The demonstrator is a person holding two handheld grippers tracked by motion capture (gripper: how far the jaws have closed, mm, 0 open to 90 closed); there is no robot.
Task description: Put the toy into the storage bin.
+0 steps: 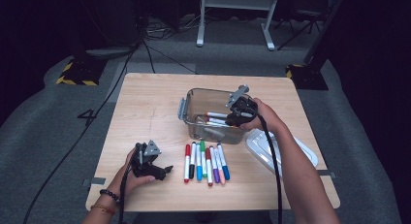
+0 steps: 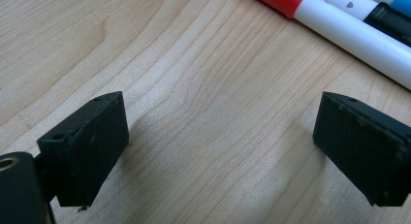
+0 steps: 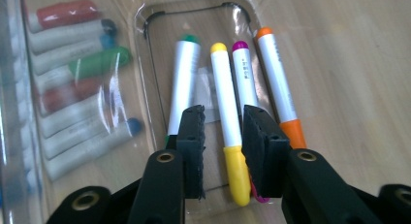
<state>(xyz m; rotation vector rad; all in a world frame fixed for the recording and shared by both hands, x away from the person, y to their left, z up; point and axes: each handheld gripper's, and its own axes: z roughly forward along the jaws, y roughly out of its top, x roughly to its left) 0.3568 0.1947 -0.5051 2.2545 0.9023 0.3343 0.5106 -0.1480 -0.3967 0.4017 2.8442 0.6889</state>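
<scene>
A clear plastic container (image 1: pixel 191 100) stands mid-table. On its floor lie a green marker (image 3: pixel 183 78), a yellow marker (image 3: pixel 225 98), a magenta marker (image 3: pixel 244 78) and an orange marker (image 3: pixel 276 73). My right gripper (image 3: pixel 223 132) reaches down into the container (image 3: pixel 145 20); its jaws straddle the yellow marker with a gap on the left side, so it is open. In the high view the right gripper (image 1: pixel 232 120) sits at the container's right end. My left gripper (image 1: pixel 167 169) rests open on the table, left of a row of several markers (image 1: pixel 206 163). Bare wood lies between its pads (image 2: pixel 87 146).
A pale lid (image 1: pixel 281 149) lies on the table to the right of the container, under my right forearm. A red-capped marker (image 2: pixel 286 1) and a black-capped one (image 2: pixel 392 20) lie just beyond the left gripper (image 2: pixel 220 136). The table's front edge is near my left hand.
</scene>
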